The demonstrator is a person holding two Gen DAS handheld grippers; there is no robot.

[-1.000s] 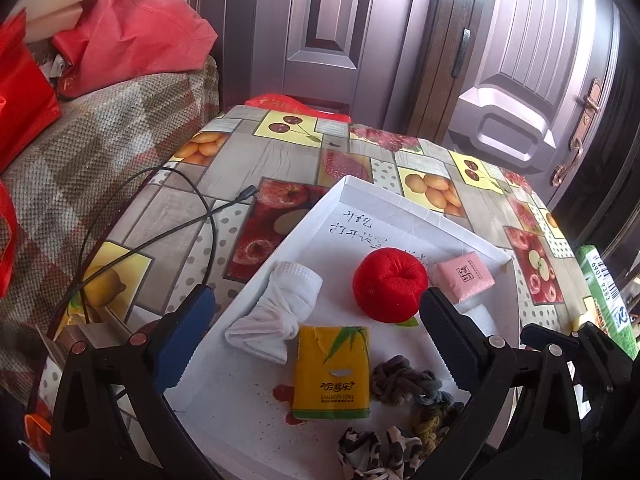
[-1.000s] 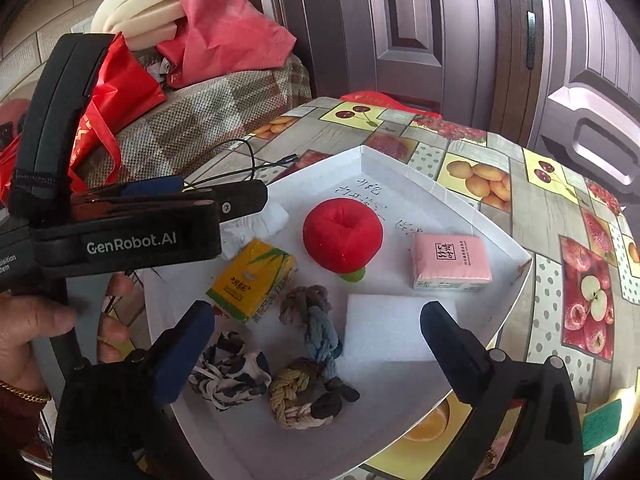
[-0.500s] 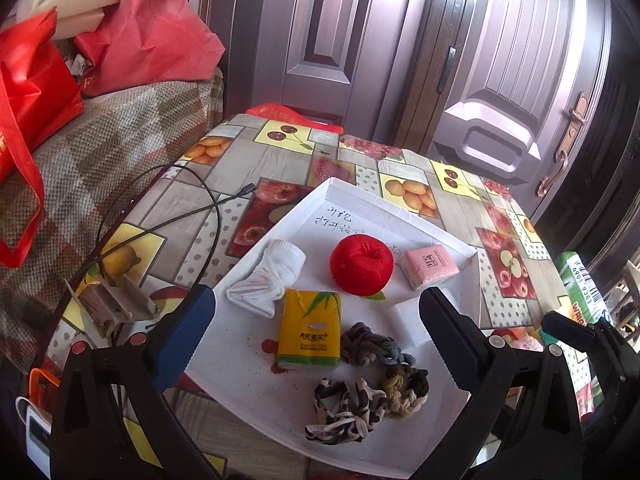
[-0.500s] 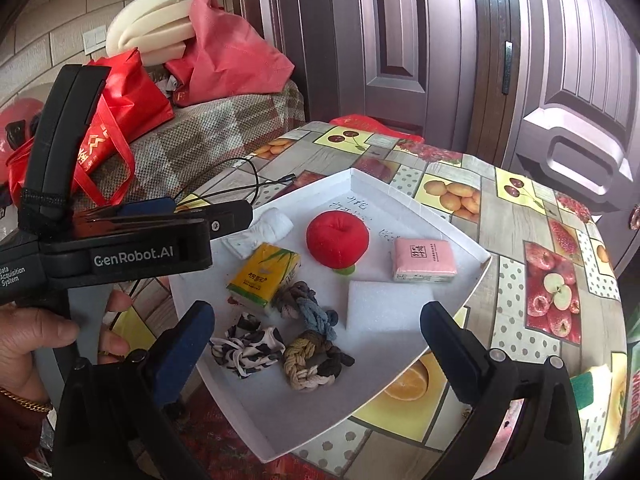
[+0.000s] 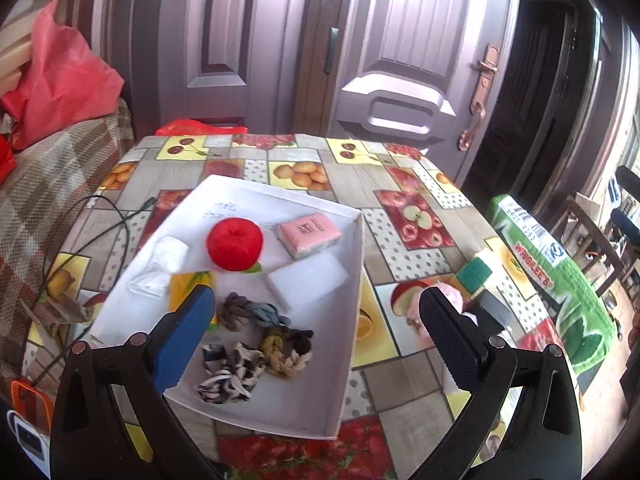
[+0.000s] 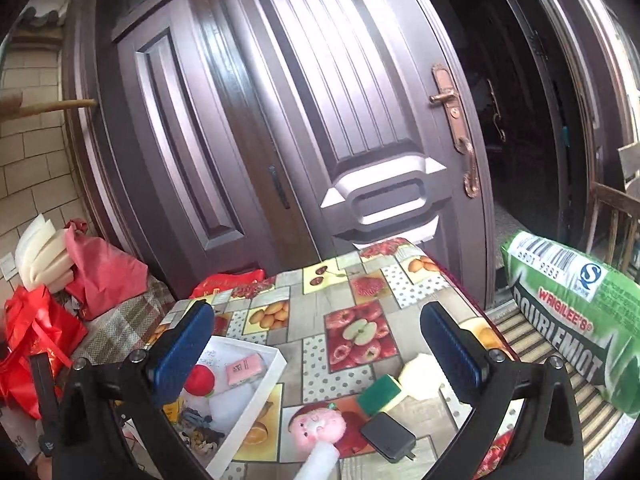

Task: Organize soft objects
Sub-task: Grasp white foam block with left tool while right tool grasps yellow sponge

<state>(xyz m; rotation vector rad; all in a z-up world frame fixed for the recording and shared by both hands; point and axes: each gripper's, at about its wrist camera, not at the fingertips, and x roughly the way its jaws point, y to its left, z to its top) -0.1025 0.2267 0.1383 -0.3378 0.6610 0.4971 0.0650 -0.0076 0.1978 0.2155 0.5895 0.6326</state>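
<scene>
Both cameras had swung rightward and upward since half a second before, so that the white tray (image 5: 352,280) slid toward the left of each view and the worktop (image 5: 404,184) beside it came into sight. With the tray as landmark: inside it lay a red plush apple (image 5: 235,243) near the middle, a pink tissue pack (image 5: 310,232) just right of the apple, a white sponge block (image 5: 308,284) in front of that pack, and a white rolled sock (image 5: 162,266) to the apple's left. A yellow tissue pack (image 5: 188,286) lay partly hidden behind the left gripper's (image 5: 316,342) blue pad, and three braided hair ties (image 5: 256,344) were clustered at the near end. Outside the tray, on its right, lay a pink doll-faced plush (image 6: 318,428), a green-and-yellow scouring sponge (image 6: 380,392), a pale foam piece (image 6: 420,372) touching that sponge, and a dark charger (image 6: 388,436). A green Wrigley's-printed cushion (image 6: 576,320) stood farther right, off the worktop edge. The left gripper hovered over the tray's near end, fingers spread wide and empty. The right gripper (image 6: 316,350) hung above the worktop right of the tray, likewise spread wide with nothing between its pads.
</scene>
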